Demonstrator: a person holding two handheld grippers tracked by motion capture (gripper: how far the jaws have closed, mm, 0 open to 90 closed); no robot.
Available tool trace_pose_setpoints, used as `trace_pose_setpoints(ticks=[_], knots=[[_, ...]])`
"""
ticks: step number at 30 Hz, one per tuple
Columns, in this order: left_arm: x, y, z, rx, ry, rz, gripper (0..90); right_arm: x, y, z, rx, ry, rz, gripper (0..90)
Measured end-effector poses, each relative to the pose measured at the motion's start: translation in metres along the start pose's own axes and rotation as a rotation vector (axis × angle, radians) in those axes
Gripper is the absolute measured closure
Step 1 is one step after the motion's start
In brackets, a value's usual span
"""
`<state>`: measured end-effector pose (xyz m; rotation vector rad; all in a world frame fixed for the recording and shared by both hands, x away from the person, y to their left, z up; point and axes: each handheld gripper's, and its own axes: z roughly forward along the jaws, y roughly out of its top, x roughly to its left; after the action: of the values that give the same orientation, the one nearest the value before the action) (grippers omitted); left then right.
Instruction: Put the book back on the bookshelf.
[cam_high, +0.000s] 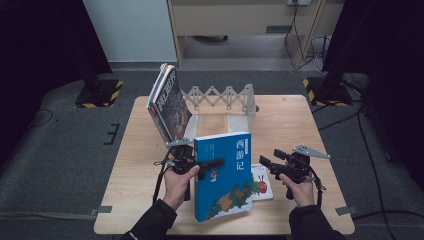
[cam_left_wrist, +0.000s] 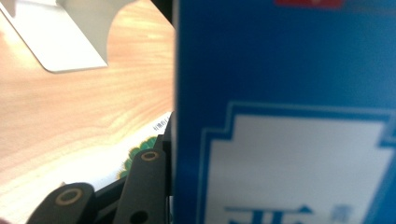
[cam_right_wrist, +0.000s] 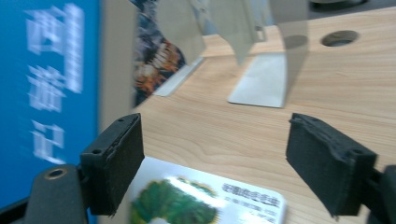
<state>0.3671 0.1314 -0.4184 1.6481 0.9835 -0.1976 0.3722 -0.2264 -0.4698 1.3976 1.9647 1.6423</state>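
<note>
Where the high view looks down on the wooden table (cam_high: 300, 125), the left gripper (cam_high: 212, 164) is clamped on the left edge of a blue book (cam_high: 225, 177), which stands upright and slightly tilted near the table's front. Just right of the book, the right gripper (cam_high: 266, 162) is held apart from it, its jaws spread with nothing between them. A small picture book (cam_high: 262, 182) lies flat on the table, partly behind the blue book. Farther back, a few books (cam_high: 167, 102) lean against the left end of a white accordion-style rack (cam_high: 225, 97).

In the left gripper view, the blue book (cam_left_wrist: 285, 112) sits blurred, hard against the near jaw; the other jaw is hidden behind the cover. The table (cam_left_wrist: 70, 107) and a white rack foot (cam_left_wrist: 74, 51) lie beyond.

In the right gripper view, the two pads (cam_right_wrist: 114, 158) stand wide apart and empty above the picture book (cam_right_wrist: 205, 198), with the blue book (cam_right_wrist: 46, 93) off to the left.
</note>
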Motion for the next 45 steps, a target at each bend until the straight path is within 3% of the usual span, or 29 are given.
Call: trace_pose_setpoints(ticks=[8, 11, 16, 18, 19, 22, 32, 36, 42, 45], knots=[[-0.004, 0.012, -0.02, -0.061, 0.023, 0.022, 60.3, -0.009, -0.003, 0.002, 0.056, -0.125, -0.056, 15.5], [-0.006, 0.021, -0.034, -0.092, 0.076, 0.067, 60.1, -0.012, -0.004, 0.002, 0.08, -0.169, -0.083, 13.2], [-0.004, 0.027, -0.046, -0.129, 0.13, 0.082, 60.0, -0.019, -0.007, 0.002, 0.116, -0.243, -0.132, 10.6], [-0.003, 0.03, -0.05, -0.145, 0.149, 0.083, 60.0, -0.021, -0.009, 0.003, 0.131, -0.263, -0.133, 10.6], [-0.002, 0.033, -0.052, -0.155, 0.168, 0.096, 60.0, -0.029, -0.012, 0.004, 0.17, -0.304, -0.136, 10.6], [-0.001, 0.04, -0.054, -0.165, 0.194, 0.105, 60.0, -0.037, -0.016, 0.005, 0.211, -0.343, -0.131, 10.3], [0.007, 0.057, -0.051, -0.209, 0.269, 0.104, 60.0, -0.048, -0.024, 0.008, 0.284, -0.374, -0.158, 6.5], [0.011, 0.065, -0.047, -0.239, 0.304, 0.108, 60.0, -0.055, -0.027, 0.009, 0.305, -0.409, -0.162, 5.7], [0.017, 0.074, -0.038, -0.264, 0.326, 0.103, 60.0, -0.058, -0.033, 0.012, 0.37, -0.412, -0.189, 4.8], [0.019, 0.08, -0.032, -0.271, 0.336, 0.095, 59.9, -0.059, -0.034, 0.012, 0.373, -0.422, -0.198, 4.7]])
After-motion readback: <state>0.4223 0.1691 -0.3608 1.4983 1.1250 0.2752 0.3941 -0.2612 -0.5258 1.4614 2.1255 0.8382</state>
